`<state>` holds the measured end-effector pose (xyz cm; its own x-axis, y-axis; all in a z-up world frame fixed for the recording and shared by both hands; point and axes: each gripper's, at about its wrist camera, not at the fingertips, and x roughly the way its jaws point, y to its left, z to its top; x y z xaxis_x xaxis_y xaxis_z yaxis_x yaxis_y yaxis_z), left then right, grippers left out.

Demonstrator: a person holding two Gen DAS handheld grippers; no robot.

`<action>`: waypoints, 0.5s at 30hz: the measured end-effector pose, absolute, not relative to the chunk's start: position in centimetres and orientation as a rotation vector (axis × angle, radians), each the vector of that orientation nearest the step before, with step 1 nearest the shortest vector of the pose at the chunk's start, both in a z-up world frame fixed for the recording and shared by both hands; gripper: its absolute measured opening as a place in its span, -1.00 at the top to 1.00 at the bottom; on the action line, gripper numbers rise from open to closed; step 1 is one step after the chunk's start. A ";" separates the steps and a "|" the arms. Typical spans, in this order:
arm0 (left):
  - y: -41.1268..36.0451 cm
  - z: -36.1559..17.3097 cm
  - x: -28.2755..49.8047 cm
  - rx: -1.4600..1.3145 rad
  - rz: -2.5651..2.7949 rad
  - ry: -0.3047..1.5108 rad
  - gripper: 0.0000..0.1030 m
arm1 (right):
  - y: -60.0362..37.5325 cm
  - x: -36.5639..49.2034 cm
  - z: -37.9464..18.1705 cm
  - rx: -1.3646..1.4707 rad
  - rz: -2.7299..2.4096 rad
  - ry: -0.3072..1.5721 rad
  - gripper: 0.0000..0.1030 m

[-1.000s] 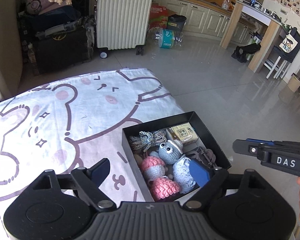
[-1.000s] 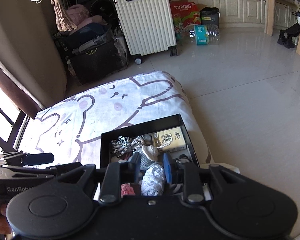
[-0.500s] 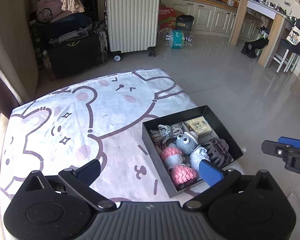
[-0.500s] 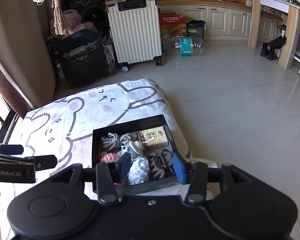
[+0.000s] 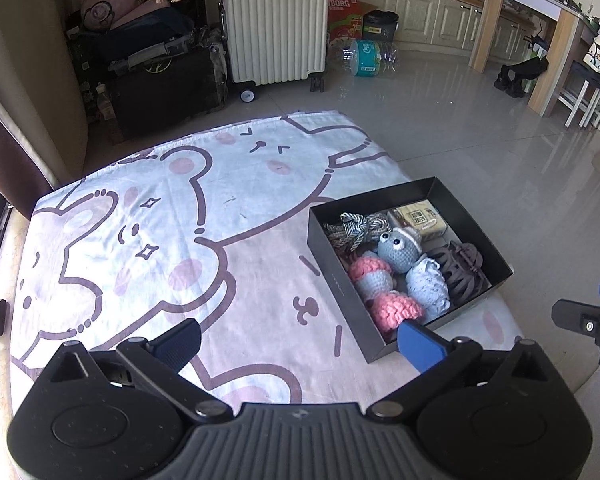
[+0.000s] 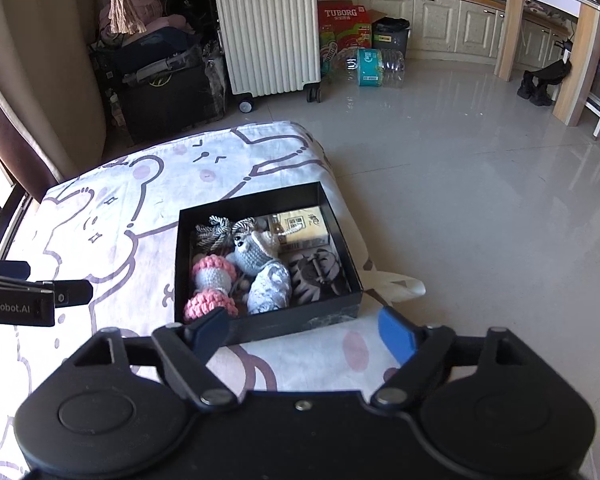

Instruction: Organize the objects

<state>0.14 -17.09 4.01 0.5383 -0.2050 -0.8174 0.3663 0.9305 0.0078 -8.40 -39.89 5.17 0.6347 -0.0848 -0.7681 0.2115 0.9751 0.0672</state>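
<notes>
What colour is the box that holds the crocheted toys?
Black, inside and outside. The box shows best in the right wrist view.

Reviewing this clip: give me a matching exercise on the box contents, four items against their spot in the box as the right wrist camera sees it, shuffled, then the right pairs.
Items:
1. striped cord bundle
2. yellow packet
3. dark woven piece
4. pink crochet ball

Spots in the black box:
A. near left corner
B. far right corner
C. far left corner
D. near right part

Pairs: 1-C, 2-B, 3-D, 4-A
</notes>
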 end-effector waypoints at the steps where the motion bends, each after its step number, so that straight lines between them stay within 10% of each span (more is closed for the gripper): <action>1: -17.1 4.0 0.1 0.191 -0.345 0.943 -1.00 | -39.9 -8.5 5.1 0.155 -0.178 0.868 -0.71; 15: -17.5 3.7 -0.5 0.203 -0.367 0.936 -1.00 | -39.5 -8.2 4.3 0.131 -0.236 0.895 -0.92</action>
<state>-0.54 -17.49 3.73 0.5370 -0.2190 -0.8146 0.3927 0.9196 0.0117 -8.21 -39.53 4.30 0.6016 -0.1489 -0.7848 0.2580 0.9660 0.0146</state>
